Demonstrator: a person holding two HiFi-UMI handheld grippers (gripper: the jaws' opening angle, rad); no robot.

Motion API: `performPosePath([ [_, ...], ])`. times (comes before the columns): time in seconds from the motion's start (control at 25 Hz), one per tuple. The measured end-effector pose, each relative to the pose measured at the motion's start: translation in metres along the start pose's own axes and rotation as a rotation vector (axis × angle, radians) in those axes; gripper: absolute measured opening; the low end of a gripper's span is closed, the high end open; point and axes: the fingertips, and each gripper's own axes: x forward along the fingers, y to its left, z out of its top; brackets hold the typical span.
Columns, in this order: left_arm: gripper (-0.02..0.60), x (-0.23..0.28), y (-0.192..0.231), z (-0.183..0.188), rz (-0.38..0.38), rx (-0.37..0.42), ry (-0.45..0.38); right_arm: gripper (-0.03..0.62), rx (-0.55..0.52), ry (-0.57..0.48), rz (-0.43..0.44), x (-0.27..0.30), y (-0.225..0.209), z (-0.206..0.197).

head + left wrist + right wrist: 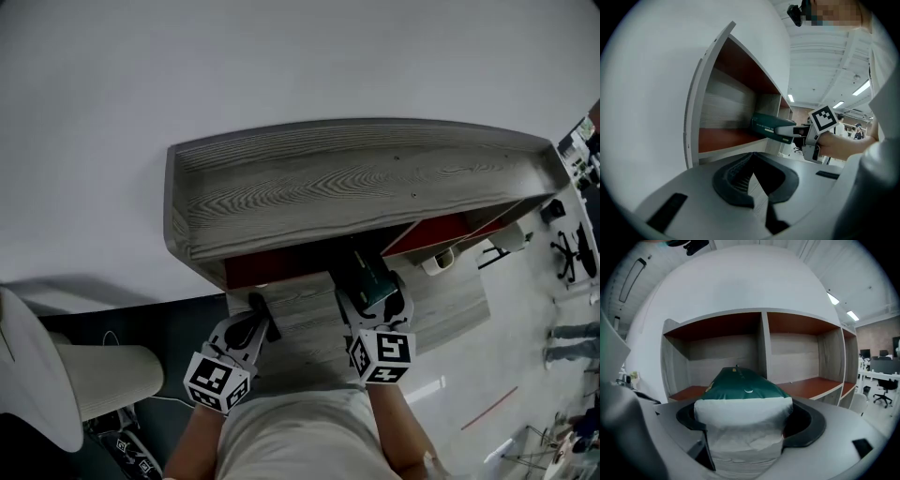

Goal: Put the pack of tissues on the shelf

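Observation:
The pack of tissues (740,389), dark green with a white end, is clamped in my right gripper (743,420), which is shut on it. It points at the left compartment of the shelf (762,341), a grey wood unit with red-brown boards inside. In the left gripper view the pack (768,126) hangs at the mouth of that compartment, just above its red floor. From the head view the pack (368,279) reaches under the shelf's top (356,178). My left gripper (259,307) is shut on nothing, to the left of the pack, in front of the shelf.
A second compartment (806,366) lies right of the divider. White rounded furniture (37,375) stands at the left near my body. Office chairs (567,253) and desks (876,373) are off to the right, and a small white object (438,260) sits by the shelf's right side.

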Motion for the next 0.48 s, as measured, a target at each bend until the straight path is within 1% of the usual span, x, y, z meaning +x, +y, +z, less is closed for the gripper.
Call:
performPosePath([
  [0.12, 0.014, -0.003, 0.004, -0.004, -0.018, -0.004, 0.008, 0.479, -0.006, 0.000, -0.091, 0.003, -0.005, -0.002],
  [0.2, 0.014, -0.005, 0.006, -0.007, -0.030, -0.008, 0.011, 0.480, 0.000, 0.004, -0.134, 0.006, -0.006, -0.003],
  [0.48, 0.014, -0.018, 0.009, -0.018, -0.058, -0.009, 0.025, 0.482, 0.024, -0.005, -0.188, 0.022, -0.004, -0.001],
])
